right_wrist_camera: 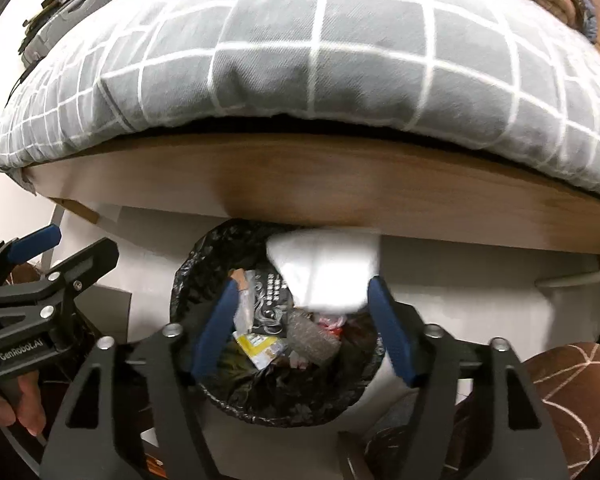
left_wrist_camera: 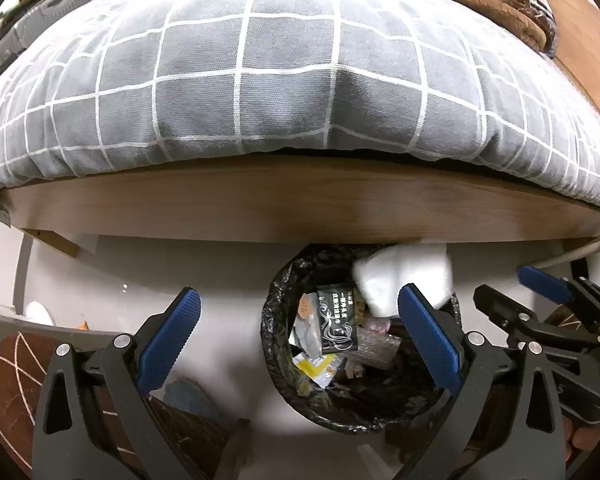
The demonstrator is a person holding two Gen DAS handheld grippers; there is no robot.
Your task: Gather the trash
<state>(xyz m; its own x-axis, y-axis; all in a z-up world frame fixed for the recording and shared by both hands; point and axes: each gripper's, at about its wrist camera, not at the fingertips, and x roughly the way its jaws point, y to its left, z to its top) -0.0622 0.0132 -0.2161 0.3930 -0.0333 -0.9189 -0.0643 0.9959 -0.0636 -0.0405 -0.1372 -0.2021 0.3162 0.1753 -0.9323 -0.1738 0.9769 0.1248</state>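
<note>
My right tool (right_wrist_camera: 300, 324) stands wide over the round bin lined with a black plastic bag (right_wrist_camera: 204, 272), and the crumpled white tissue (right_wrist_camera: 324, 272) sits blurred between the pads, touching neither, above the bin's far rim. My left tool (left_wrist_camera: 300, 340) is wide and empty. I judge the tissue could catch the rim and land on the floor under the bed.

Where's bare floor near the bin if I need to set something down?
Bare white floor lies left of the trash bin, between it and the left tongs, running back under the bed frame. In the right wrist view, more lies right of the bin, toward the white pipe. The bin is crowded with wrappers and the white tissue, blurred over its rim.
</note>
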